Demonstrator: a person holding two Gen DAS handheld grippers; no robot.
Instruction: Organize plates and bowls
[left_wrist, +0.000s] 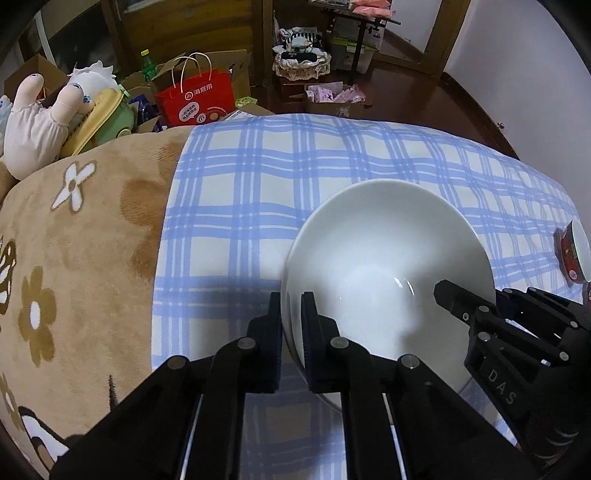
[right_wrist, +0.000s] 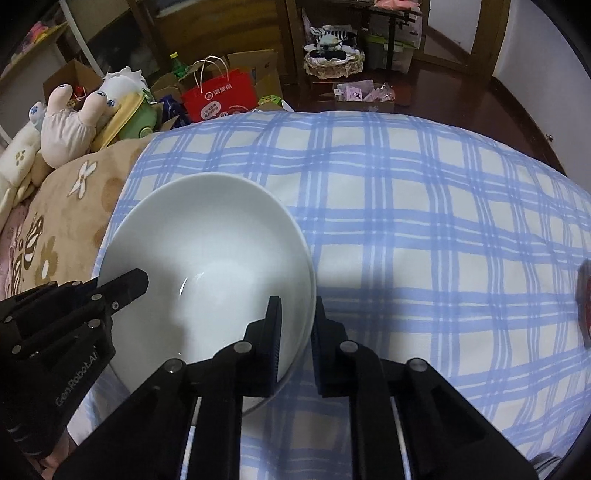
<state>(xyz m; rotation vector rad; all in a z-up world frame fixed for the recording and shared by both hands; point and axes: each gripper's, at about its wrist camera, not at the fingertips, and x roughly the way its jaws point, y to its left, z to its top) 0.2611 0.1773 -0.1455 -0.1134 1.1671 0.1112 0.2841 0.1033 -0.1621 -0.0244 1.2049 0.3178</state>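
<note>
Left gripper (left_wrist: 291, 325): jaws pinch the white bowl's (left_wrist: 384, 266) left rim. Right gripper (right_wrist: 295, 328): jaws pinch the opposite rim. The bowl sits on the blue plaid cloth (left_wrist: 258, 184). Beyond: red-patterned bowl (left_wrist: 574, 254), plush toy (left_wrist: 55, 110), red paper bag (left_wrist: 199, 96).

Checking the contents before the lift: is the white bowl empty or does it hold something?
Empty. The white bowl shows a bare glossy inside down to its bottom in both wrist views; only gripper fingers reach over its rim.

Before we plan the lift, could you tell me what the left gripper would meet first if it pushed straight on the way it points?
The left gripper is already clamped on the white bowl rim; straight on, it would probably press into the checked cloth beneath.
</note>
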